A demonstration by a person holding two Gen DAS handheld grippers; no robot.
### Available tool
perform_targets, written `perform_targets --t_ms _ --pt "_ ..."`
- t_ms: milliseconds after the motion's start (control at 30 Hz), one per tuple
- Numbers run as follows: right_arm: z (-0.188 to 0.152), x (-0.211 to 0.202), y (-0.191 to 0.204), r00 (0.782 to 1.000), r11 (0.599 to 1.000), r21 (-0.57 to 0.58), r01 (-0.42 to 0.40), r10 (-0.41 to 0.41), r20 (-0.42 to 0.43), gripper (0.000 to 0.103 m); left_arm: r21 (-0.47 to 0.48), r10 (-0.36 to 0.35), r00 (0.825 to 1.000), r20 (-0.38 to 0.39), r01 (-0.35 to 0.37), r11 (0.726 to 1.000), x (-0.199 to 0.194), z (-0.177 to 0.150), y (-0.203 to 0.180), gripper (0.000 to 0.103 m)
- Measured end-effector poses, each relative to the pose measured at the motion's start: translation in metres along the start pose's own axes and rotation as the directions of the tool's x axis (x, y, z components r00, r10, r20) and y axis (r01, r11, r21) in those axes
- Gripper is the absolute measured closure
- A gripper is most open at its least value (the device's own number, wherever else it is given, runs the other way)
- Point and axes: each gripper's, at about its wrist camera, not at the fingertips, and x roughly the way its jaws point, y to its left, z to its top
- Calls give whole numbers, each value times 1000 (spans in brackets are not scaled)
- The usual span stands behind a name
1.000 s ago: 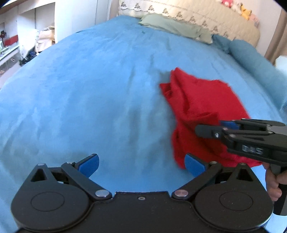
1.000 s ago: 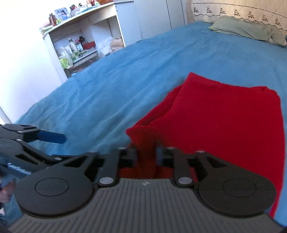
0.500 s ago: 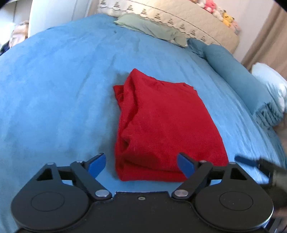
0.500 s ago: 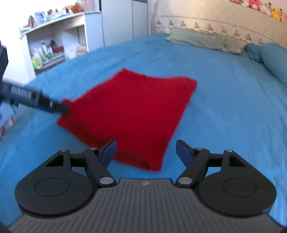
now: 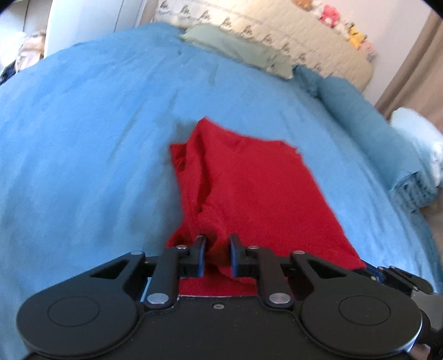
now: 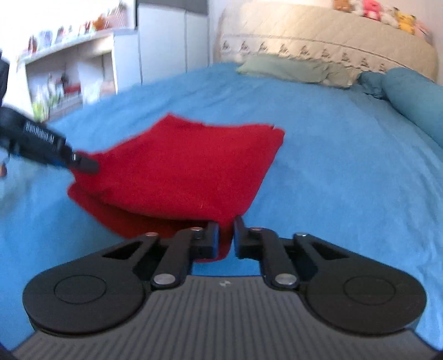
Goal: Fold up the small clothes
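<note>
Cloth (image 5: 249,188) lies partly folded on bed (image 5: 83,138); my left gripper (image 5: 217,256) and right gripper (image 6: 226,239) each clamp a near corner; final fold remains.

The left gripper (image 5: 216,256) has its jaws pinched on the red garment's (image 5: 257,188) near edge, atop the blue bedspread (image 5: 83,133).

Home bedroom I am operating in: bed (image 6: 346,166) wearing blue cover, quilted headboard (image 6: 318,36) carrying plush toys (image 6: 371,8), pillows (image 6: 288,67), cluttered white shelves (image 6: 69,69) standing alongside.
</note>
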Motion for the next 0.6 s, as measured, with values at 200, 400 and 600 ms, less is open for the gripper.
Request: perform_targets --t_ms 200,400,600 --pt "-12 -1 -19 1000 993 114 -15 17 -14 80 54 39 999 -10 -38 998 0 -17 -3 87" --pt "-29 9 -13 997 996 85 -20 26 -72 80 107 106 994 -5 -105 989 16 -41 7 88" --pt "-25 6 -15 995 997 70 -40 45 -85 77 196 150 988 24 -152 969 5 -36 -9 80"
